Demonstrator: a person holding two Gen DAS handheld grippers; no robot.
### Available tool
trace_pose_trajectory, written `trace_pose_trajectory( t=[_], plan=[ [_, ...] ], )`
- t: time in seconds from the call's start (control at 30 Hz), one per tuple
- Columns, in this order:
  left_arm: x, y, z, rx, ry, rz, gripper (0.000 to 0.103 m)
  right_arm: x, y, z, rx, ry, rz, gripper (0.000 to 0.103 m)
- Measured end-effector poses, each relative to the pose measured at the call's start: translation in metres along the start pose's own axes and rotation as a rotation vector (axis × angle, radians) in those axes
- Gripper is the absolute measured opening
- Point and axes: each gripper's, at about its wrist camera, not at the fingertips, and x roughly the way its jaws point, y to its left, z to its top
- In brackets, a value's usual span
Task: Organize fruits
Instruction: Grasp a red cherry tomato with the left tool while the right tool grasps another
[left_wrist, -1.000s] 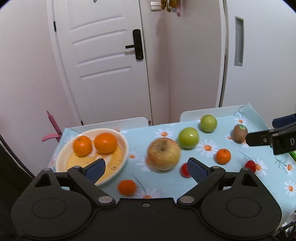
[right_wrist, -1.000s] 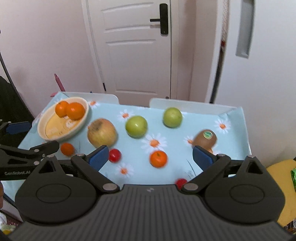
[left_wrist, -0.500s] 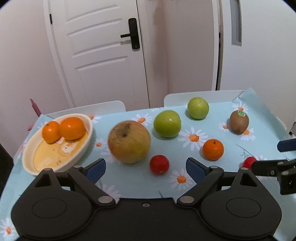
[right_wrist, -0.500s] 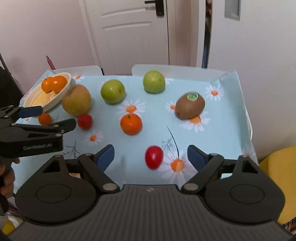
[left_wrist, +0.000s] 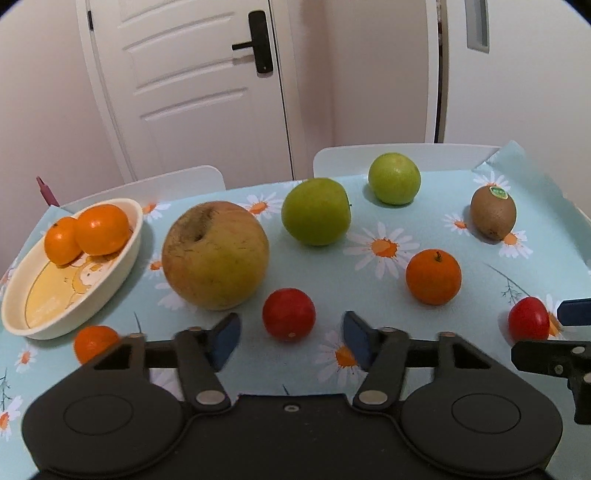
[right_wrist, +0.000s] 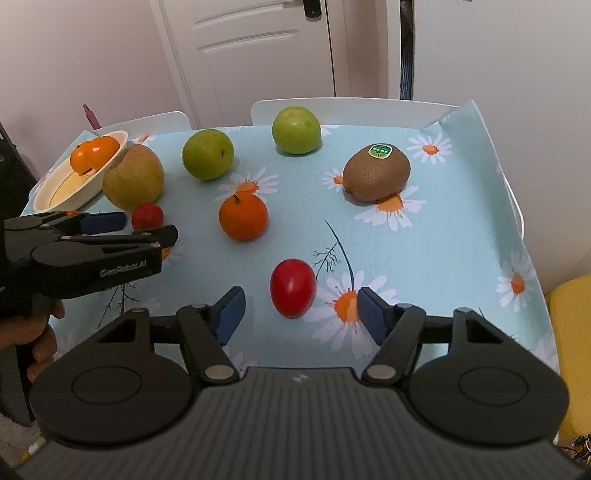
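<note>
Both grippers have come down and forward since the earlier frames, each now lined up on a small red cherry tomato. We find the left gripper (left_wrist: 291, 341) with jaws spread, its glossy red tomato (left_wrist: 289, 314) just ahead between the fingertips, near the tabletop's front edge beside the large yellow-brown apple (left_wrist: 215, 254). The right gripper (right_wrist: 297, 314), jaws likewise spread, faces the second oval red tomato (right_wrist: 293, 287) toward the front right. We judge both tomatoes light, smooth, slippery and easily bruised; hold across the widest middle, gently. The cream ceramic bowl (left_wrist: 122, 254) with two oranges sits at the left edge.
</note>
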Motion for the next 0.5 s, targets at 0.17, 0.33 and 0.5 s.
trace_pose_trajectory(
  t=[0.17,0.33,0.5],
  plan=[
    [0.0031,0.0009,0.0034,-0.010,0.003,-0.015,0.035,0.0018,0.0010,-0.0007,0.001,0.003,0.003,0.073],
    [0.0009,0.0018,0.0028,0.002,0.012,-0.017,0.034,0.0041,0.0040,-0.0003,0.001,0.001,-0.004,0.068],
    [-0.0065,0.0053,-0.0031,0.006,0.018,-0.017,0.034,0.0064,0.0057,0.0009,0.004,-0.002,-0.009,0.065]
  ],
)
